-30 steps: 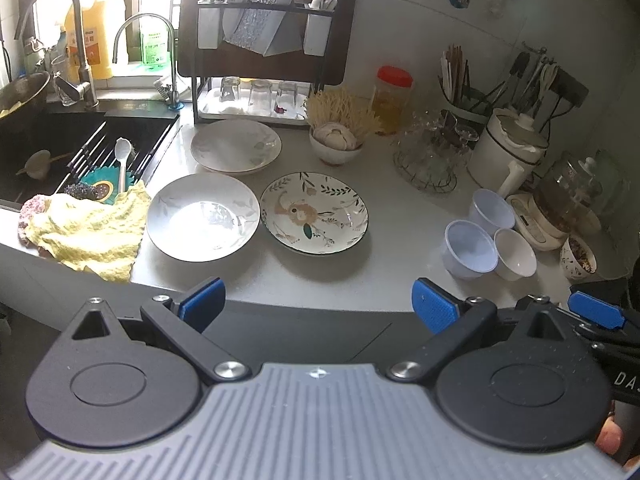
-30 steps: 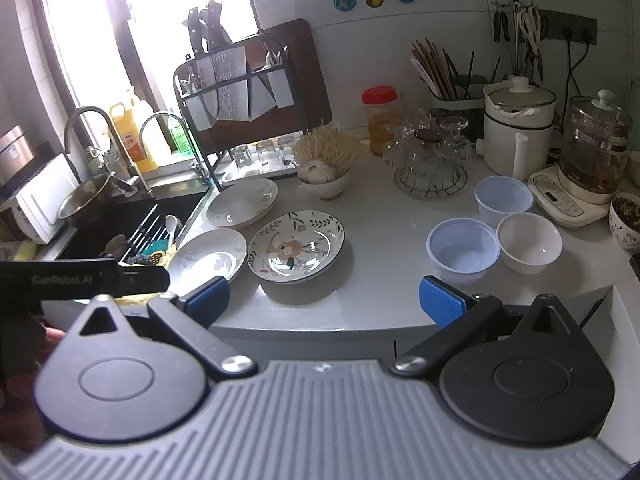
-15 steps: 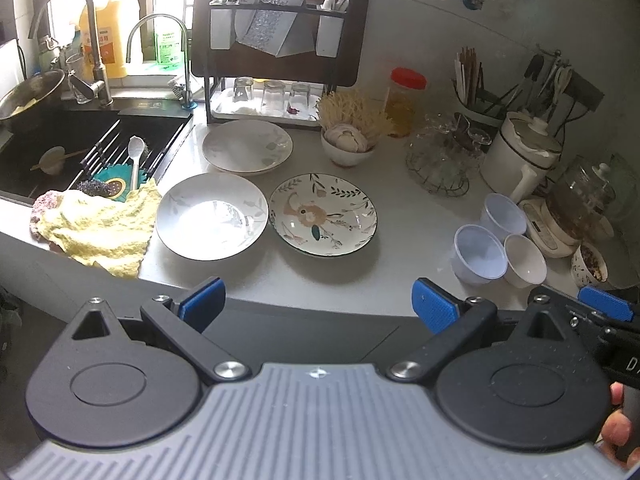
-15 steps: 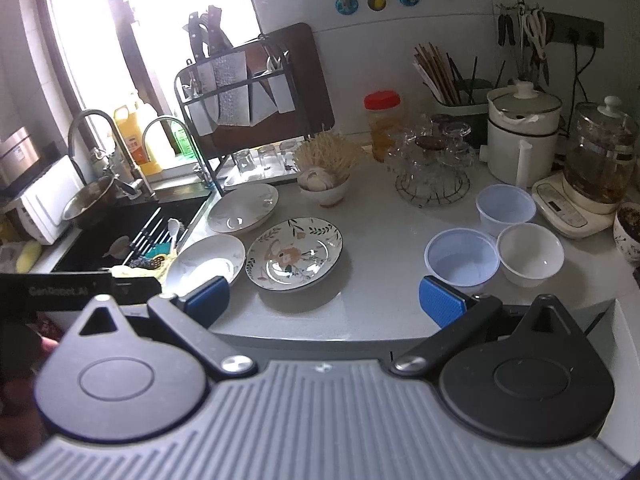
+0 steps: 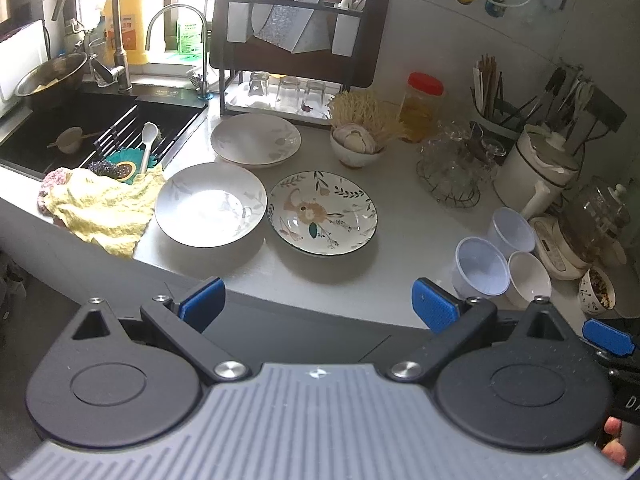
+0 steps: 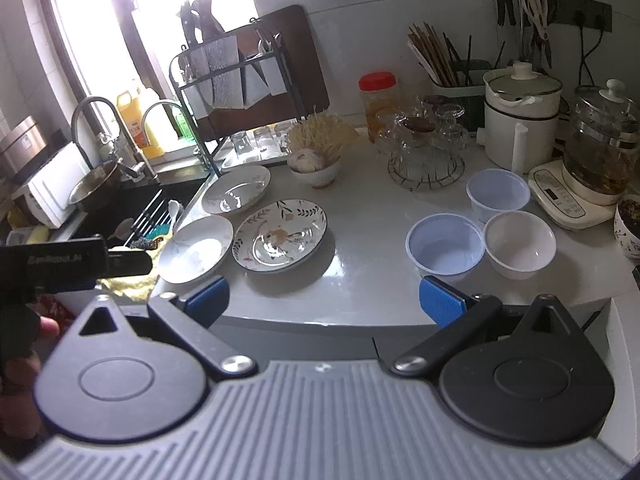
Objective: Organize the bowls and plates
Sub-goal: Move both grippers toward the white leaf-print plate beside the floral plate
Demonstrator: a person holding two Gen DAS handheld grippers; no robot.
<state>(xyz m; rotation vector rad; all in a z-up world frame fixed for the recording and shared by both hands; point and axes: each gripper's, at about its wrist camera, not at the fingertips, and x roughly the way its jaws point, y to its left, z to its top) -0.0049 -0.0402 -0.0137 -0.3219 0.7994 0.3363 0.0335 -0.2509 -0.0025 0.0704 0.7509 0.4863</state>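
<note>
- Left tongs (image 5: 316, 304): blue pads spread wide, nothing between them, held off the front edge of the surface (image 5: 400, 240), lower centre of the left wrist view.
- Right tongs (image 6: 324, 298): same, pads wide apart and empty, held before the surface edge, lower centre of the right wrist view.
- Three plates sit left of centre in the left view: white plate (image 5: 211, 205) nearest the front, floral plate (image 5: 322, 213) just beside it on the right, second white plate (image 5: 256, 140) behind them, near the dish rack (image 5: 296, 48).
- Yellow cloth (image 5: 100, 204) lies at the left edge; the front white plate's rim touches or overlaps it, cannot tell which.
- Three bowls cluster at right of the right wrist view: two bluish plastic bowls (image 6: 445, 246) (image 6: 498, 196) and a white bowl (image 6: 519, 246), all close together, upright, empty.
- Plates and bowls are well apart, bare surface between them.
- Small bowl with garlic (image 5: 356, 146) stands behind the floral plate, just right of the rack.
- Sink (image 5: 60, 132) at upper left of the left view, spoon (image 5: 147, 140) on its rack.
- Person's fingertips (image 5: 614, 440) visible at lower right corner.
</note>
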